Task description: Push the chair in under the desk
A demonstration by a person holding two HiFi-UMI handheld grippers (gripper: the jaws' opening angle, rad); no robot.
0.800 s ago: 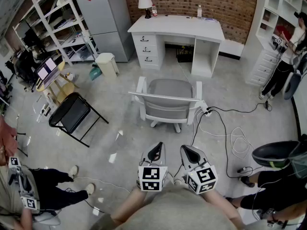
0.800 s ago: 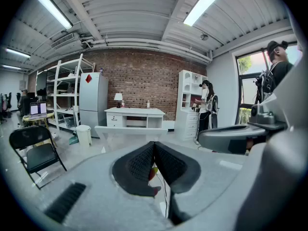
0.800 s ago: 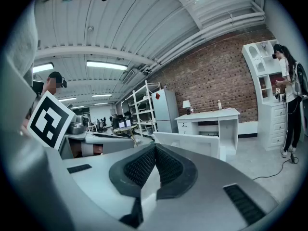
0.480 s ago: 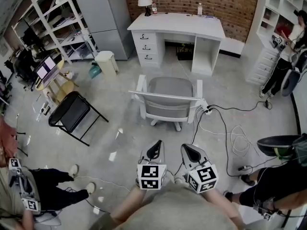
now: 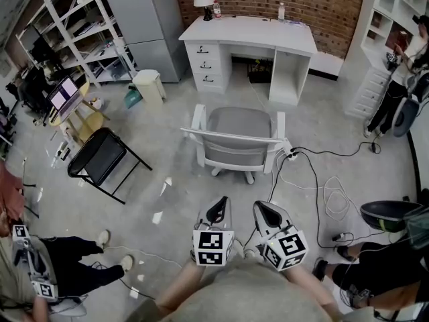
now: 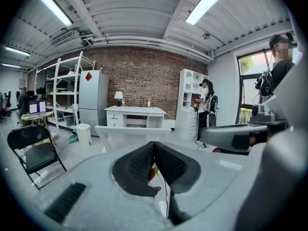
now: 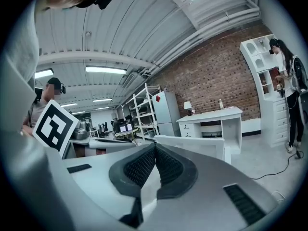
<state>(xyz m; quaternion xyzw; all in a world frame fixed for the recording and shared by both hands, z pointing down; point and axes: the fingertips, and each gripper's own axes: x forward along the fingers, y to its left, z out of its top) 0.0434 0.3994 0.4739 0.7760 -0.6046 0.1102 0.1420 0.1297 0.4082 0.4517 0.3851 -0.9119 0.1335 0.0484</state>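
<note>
Facing chair (image 5: 238, 127) — left claw (image 5: 216, 210), right claw (image 5: 267, 212)

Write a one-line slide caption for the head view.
Both shut and empty, the left gripper and right gripper hover behind the chair, which stands apart from the desk.

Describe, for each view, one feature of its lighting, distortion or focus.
Head view: fisheye bows the shelving outward; glare patches spot the floor. Left gripper view: the ceiling strip light is blown out. Right gripper view: black corners, and the brick wall leans.
</note>
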